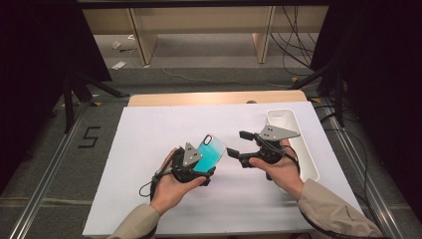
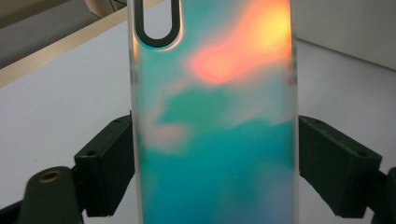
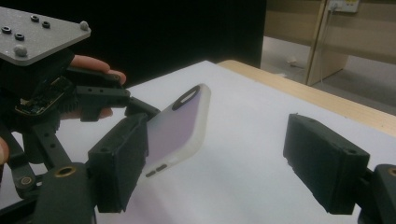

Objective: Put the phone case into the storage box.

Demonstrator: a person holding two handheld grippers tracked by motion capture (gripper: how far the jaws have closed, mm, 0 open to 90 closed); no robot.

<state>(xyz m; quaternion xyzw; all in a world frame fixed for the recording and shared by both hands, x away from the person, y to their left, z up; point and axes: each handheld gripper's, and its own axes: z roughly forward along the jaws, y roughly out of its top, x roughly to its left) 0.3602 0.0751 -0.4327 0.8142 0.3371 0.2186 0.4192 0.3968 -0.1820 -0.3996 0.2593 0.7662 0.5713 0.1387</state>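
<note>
Handover looks like the step in hand: the left gripper (image 1: 203,168) holds an iridescent teal-and-orange plastic phone case (image 1: 210,152) by its long edges, both black pads pressed flat against the sides, as the left gripper view shows. The case is lifted clear of the white table sheet (image 1: 149,149), near the middle of the sheet, tilted with its camera cutout toward one o'clock in the high view. The right gripper (image 1: 238,145) sits just beside it at three o'clock, jaws spread wide and empty; in the right gripper view the case (image 3: 177,128) lies against the front of the nearer jaw, not yet between the two.

To do this well, I judge the right gripper should slide in until the free upper end of the case sits squarely between its pads, away from the left gripper's grip, then close on the two rigid side rails rather than the flexible back. The left gripper should let go only once that hold is firm. A white oblong plastic tray (image 1: 293,142) waits at three o'clock, a likely place for the case.
</note>
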